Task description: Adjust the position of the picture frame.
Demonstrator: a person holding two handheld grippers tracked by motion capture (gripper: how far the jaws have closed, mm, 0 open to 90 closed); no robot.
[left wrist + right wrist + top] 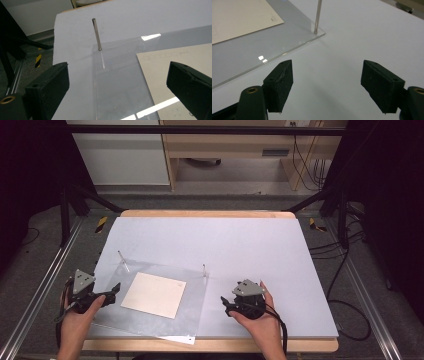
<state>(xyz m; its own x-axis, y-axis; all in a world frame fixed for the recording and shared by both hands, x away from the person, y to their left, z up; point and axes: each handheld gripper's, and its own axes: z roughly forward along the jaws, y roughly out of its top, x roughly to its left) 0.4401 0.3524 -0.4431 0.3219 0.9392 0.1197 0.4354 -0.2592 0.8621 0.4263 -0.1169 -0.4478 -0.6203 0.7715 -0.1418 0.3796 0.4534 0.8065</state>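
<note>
Our two hands come in from the bottom of the high view, each holding a gripper low over the table (260,240). On our left, the left gripper (112,293) points at the near left edge of a clear plate (197,292); its jaws stand wide apart and hold nothing. On our right, the right gripper (227,304) rests just beside the plate's right edge, jaws also spread and empty.

Lying flat on the plate's middle is a cream sheet (154,294). Two thin metal pins rise upright from the plate's far corners: the left pin (123,261) and the right pin (204,270). In the left gripper view, the left pin (96,33) stands ahead between the jaws, with the sheet (175,57) off to the right. In the right gripper view, the right pin (317,16) stands at the plate's corner (318,35), ahead and left of the jaws.

We judge this as the approach step, with nothing grasped yet. Next, we think each gripper must move in toward the sheet or plate edge and close squarely without knocking the pins.
</note>
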